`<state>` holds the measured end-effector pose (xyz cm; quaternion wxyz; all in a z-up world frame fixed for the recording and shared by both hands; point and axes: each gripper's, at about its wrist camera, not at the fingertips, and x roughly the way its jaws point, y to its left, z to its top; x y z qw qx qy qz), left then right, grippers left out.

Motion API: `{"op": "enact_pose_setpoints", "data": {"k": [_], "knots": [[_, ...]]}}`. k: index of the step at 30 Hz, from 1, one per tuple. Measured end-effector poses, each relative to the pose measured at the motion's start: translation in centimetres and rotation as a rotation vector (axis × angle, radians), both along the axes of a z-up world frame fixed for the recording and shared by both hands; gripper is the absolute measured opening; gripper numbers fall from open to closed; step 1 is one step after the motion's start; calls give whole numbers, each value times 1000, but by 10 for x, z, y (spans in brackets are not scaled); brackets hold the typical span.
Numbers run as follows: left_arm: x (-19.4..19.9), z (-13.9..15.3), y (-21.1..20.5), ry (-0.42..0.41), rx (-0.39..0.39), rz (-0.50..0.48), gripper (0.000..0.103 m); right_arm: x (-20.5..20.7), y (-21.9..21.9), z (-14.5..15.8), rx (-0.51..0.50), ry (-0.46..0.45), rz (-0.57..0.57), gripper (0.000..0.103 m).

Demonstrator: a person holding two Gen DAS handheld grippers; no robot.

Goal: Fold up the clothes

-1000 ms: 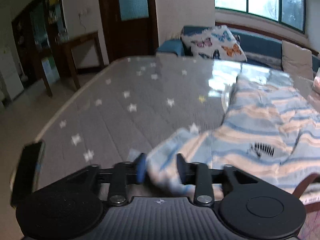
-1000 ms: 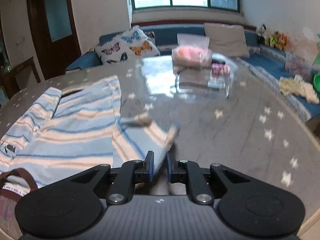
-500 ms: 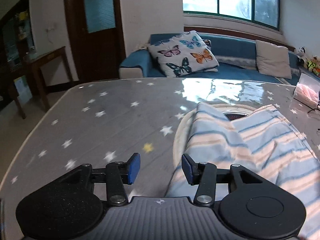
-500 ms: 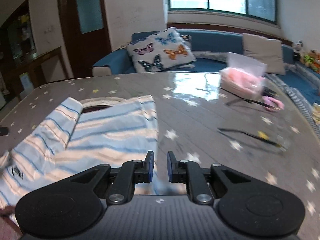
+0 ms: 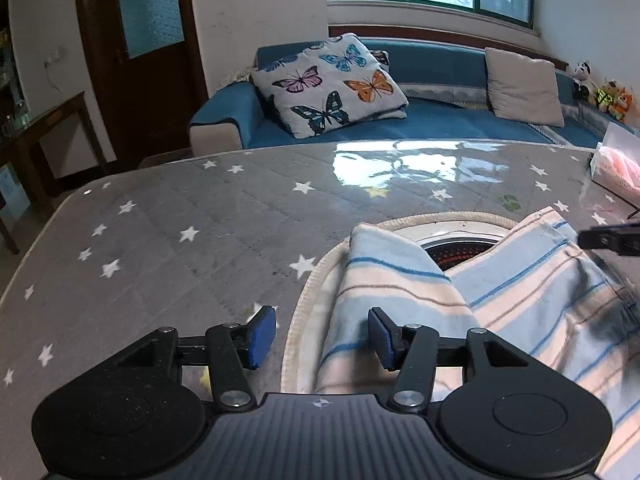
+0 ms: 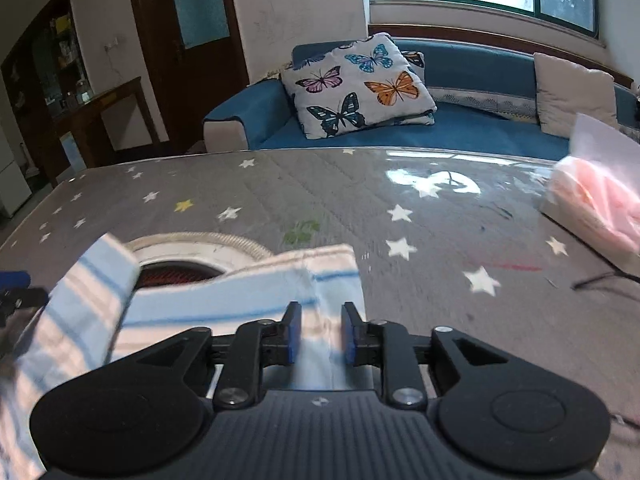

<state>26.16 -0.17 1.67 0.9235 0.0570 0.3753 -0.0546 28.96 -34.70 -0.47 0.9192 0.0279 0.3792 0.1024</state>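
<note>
A shirt with light blue, peach and white stripes [image 5: 520, 300] lies on the grey star-patterned table [image 5: 180, 208], partly over a round cream-rimmed opening [image 5: 460, 246]. My left gripper [image 5: 320, 336] hangs over the shirt's folded left edge. Its jaws are opening and the blue pads [image 5: 262, 336] press on nothing. In the right wrist view the shirt [image 6: 224, 300] is blurred, and its right edge runs under my right gripper [image 6: 320, 334]. Those jaws are opening too, with cloth between the pads but not pinched. The right gripper's finger [image 5: 612, 238] shows at the edge of the left wrist view.
A clear bag of pink things [image 6: 600, 200] and a dark cable [image 6: 600, 276] lie at the table's right. Behind the table stands a blue sofa [image 5: 440, 120] with a butterfly pillow [image 5: 328, 84]. A wooden side table [image 6: 100, 120] stands at the left.
Both grippers swept inward across the table, each with a sleeve, and laid them over the shirt. The left let go first and the right's pads have just parted.
</note>
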Motion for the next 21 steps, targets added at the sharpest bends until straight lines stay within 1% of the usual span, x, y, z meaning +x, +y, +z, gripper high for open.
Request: {"op": "enact_pose_setpoints", "data": {"k": [2, 4, 5, 6, 8, 9, 14, 17, 19, 21], "knots": [[8, -3, -1, 10, -9, -5, 54, 14, 1, -6, 4, 3, -4, 28], [15, -6, -1, 31, -38, -18, 52, 23, 1, -10, 10, 7, -6, 31], [17, -8, -1, 41, -53, -24, 44, 26, 1, -12, 9, 8, -6, 32], [19, -9, -1, 50, -71, -33, 23, 28, 2, -13, 6, 7, -5, 32], [19, -11, -4, 63, -108, -56, 13, 32, 3, -15, 6, 3, 6, 32], [17, -11, -6, 59, -120, -74, 10, 32, 3, -16, 5, 0, 9, 32], [-3, -2, -22, 26, -169, -194, 9, 33, 3, -16, 0, -7, 14, 32], [-10, -2, -32, 51, -190, -258, 9, 33, 4, -16, -5, -11, 14, 32], [-17, -5, -41, 73, -190, -308, 10, 34, 4, -16, -4, -13, 12, 32], [-23, -5, -46, 75, -193, -345, 11, 35, 5, -15, -3, -14, 9, 32]]}}
